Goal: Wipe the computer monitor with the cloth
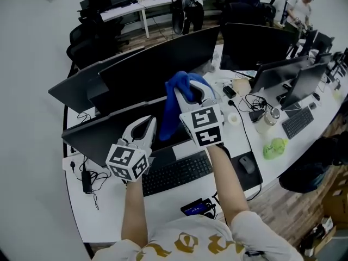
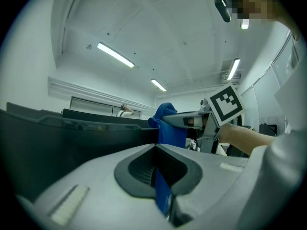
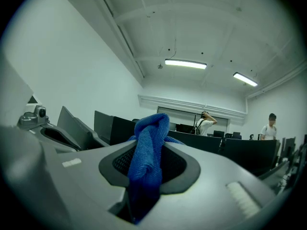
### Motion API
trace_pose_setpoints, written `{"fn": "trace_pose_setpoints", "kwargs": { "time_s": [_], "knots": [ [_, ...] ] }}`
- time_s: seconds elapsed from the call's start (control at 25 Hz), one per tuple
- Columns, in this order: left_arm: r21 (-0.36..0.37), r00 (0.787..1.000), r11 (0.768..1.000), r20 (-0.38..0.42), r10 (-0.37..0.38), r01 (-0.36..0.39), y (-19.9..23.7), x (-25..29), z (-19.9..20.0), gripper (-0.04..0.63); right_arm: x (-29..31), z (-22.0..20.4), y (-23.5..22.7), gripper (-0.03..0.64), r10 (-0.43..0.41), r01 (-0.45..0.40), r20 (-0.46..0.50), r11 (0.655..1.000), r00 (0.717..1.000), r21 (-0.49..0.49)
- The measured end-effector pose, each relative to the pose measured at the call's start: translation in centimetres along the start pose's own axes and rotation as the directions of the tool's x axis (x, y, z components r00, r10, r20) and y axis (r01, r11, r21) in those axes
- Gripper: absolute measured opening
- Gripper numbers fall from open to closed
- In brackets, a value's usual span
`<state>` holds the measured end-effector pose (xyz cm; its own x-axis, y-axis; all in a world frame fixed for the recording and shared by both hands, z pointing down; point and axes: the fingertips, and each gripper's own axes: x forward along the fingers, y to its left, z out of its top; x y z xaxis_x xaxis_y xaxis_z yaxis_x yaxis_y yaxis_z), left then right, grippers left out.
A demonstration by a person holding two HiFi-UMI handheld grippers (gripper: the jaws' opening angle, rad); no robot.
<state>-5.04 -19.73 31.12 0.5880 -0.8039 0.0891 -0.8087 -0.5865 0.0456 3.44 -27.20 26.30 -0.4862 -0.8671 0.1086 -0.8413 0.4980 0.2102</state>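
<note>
A blue cloth (image 1: 173,106) hangs in front of the dark monitor (image 1: 142,72) at my desk. My right gripper (image 1: 191,93) is shut on its upper end, which bunches out past the jaws (image 3: 149,143). My left gripper (image 1: 148,123) sits lower and to the left, close to the screen's bottom edge. A thin blue strip of the cloth (image 2: 161,191) is pinched in its shut jaws. From there the cloth (image 2: 169,124) runs up to the right gripper (image 2: 192,121). In the left gripper view the monitor (image 2: 67,140) fills the left side.
A black keyboard (image 1: 177,173) and a mouse (image 1: 246,164) lie below the grippers. A blue-lit device (image 1: 196,206) sits at the desk's front edge. To the right are cables, a bottle (image 1: 267,120), a green object (image 1: 275,147) and more monitors (image 1: 304,84). A person (image 1: 299,7) stands far back.
</note>
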Motion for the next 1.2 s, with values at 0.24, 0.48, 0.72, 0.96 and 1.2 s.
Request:
{"fn": "trace_pose_setpoints", "kwargs": {
  "time_s": [0.24,0.48,0.72,0.96,1.2],
  "knots": [
    [0.012,1.000,1.000,-0.004,0.012,-0.012,-0.4,0.4,0.1,0.000,-0.3,-0.3,-1.4,0.130,-0.002,0.002,0.008,1.000,1.000,0.021],
    [-0.004,1.000,1.000,0.006,0.016,-0.016,-0.8,0.8,-0.3,0.000,-0.7,-0.8,-2.8,0.130,0.002,-0.002,0.009,0.999,1.000,0.041],
    [0.000,1.000,1.000,-0.003,0.022,-0.022,-1.3,1.4,-1.0,0.000,-1.1,-1.2,-4.3,0.130,0.004,-0.005,0.020,0.998,1.000,0.067],
    [-0.018,0.999,0.999,-0.012,0.036,-0.036,-1.7,1.7,-2.2,0.000,-1.5,-1.7,-5.5,0.130,0.034,-0.040,0.047,0.990,0.998,0.135],
    [-0.016,0.999,0.999,-0.020,0.044,-0.044,-2.0,2.1,-2.8,0.000,-1.6,-2.0,-6.7,0.130,0.036,-0.047,0.060,0.980,0.998,0.195]
  ]
}}
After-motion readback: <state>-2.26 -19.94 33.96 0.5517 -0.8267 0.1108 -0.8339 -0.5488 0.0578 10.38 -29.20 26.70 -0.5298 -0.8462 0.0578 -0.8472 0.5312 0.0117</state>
